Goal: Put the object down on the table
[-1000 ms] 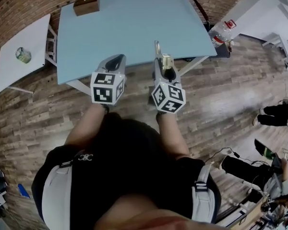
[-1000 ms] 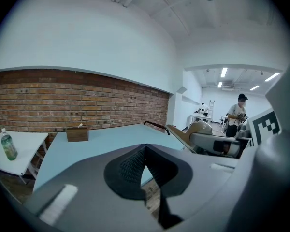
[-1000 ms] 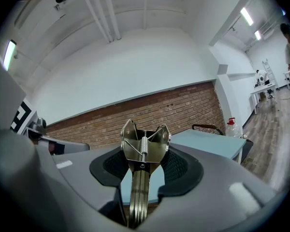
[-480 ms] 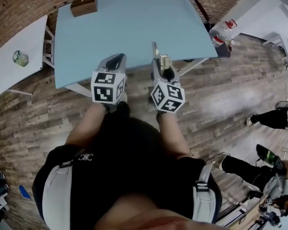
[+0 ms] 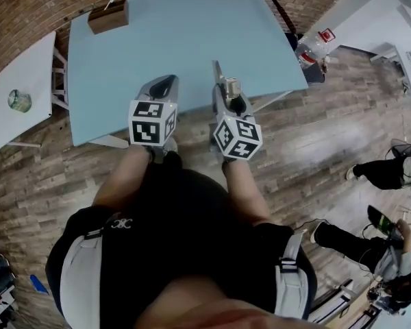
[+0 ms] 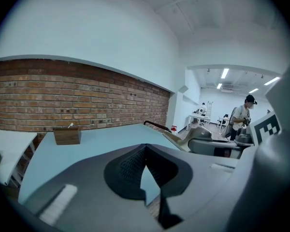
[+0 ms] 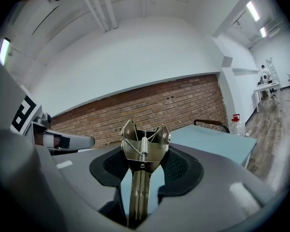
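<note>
While left gripper [image 6: 144,147] jaws sit closed, empty, right gripper [image 7: 144,145] jaws, partway apart, clamp metal spring clip [image 7: 140,170].

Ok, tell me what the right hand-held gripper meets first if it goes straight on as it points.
Probably the blue table: the right hand-held gripper, shut on the metal clip, aims slightly downward across it; depth is unclear.

Shiny metal tool [image 7: 141,151]; matt blue table [image 5: 178,26]; rough brick wall [image 6: 63,86].

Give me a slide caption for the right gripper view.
Right gripper clamps a spring-loaded metal tool, blue table and brick wall beyond.
</note>
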Motion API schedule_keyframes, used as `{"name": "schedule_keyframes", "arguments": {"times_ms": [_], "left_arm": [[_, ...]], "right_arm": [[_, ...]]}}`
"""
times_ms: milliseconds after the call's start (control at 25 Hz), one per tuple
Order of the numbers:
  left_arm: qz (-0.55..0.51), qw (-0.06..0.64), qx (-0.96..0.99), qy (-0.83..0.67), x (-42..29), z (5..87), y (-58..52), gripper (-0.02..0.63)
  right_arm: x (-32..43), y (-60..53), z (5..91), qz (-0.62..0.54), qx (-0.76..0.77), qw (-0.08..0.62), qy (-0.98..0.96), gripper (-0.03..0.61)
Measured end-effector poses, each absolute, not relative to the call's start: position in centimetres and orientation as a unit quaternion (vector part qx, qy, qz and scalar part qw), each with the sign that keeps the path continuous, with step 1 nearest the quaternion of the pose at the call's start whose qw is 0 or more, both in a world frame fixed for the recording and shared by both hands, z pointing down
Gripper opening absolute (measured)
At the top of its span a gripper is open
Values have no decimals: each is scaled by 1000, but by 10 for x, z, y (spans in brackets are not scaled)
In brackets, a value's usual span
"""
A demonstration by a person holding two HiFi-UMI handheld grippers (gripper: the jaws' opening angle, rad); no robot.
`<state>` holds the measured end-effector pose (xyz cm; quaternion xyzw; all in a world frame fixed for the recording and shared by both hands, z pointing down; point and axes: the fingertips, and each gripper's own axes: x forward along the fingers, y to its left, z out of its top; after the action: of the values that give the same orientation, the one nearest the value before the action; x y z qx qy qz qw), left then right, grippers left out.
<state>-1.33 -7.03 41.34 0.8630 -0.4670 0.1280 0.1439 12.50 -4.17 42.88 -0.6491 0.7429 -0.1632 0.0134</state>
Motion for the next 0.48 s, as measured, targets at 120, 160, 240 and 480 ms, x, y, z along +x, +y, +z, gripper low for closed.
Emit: {"name": "schedule_keyframes", "arguments": {"times_ms": [120, 160, 240, 480], "left_arm": [[130, 149, 863, -464, -7, 418, -89, 0], [132, 151, 863, -463, -6, 420, -96, 0], [135, 154, 863, -462, -6, 422, -109, 0], [141, 163, 862, -459, -13, 427, -150, 0]], "right_arm": [[129, -64, 429, -163, -650, 10, 742, 193], [131, -71, 428, -163, -650, 9, 742, 193], [131, -85, 429, -166, -650, 8, 741, 193], [124, -122, 438, -180, -650, -2, 739, 193]]}}
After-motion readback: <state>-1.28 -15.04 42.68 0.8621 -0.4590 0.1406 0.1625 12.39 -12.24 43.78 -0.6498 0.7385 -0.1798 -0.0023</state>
